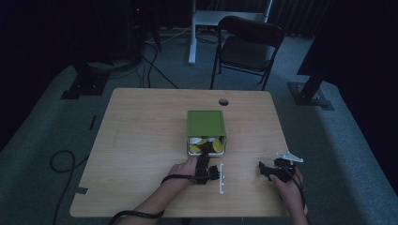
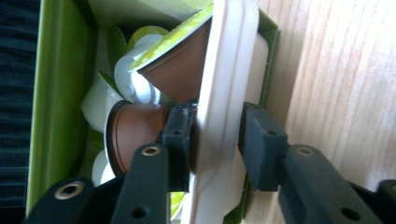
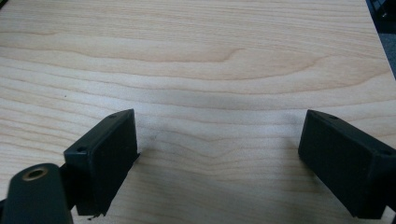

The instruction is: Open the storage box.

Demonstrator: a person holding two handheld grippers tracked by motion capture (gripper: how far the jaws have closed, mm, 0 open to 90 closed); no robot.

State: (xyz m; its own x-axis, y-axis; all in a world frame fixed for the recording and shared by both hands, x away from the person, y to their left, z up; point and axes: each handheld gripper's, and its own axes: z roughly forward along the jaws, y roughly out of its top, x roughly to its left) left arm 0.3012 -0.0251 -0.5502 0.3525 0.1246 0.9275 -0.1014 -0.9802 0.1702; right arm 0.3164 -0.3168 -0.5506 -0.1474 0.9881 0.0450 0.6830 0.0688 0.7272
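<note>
A green box (image 1: 205,124) lies on its side on the wooden table (image 1: 141,140), its opening toward me. Brown and white coffee capsules (image 2: 140,130) with yellow-green lids fill it. My left gripper (image 1: 202,158) reaches into the opening, and in the left gripper view it (image 2: 215,135) is shut on the edge of a white plastic insert (image 2: 229,70) that stands upright along one side of the box. My right gripper (image 1: 269,171) rests to the right, near the table's front edge. Its jaws (image 3: 217,158) stand wide open over bare wood with nothing between them.
A thin white strip (image 1: 221,178) lies on the table just right of my left hand. A round cable hole (image 1: 223,101) is near the far edge. Beyond the table stand a dark chair (image 1: 248,47) and stands; cables (image 1: 63,161) lie on the floor at left.
</note>
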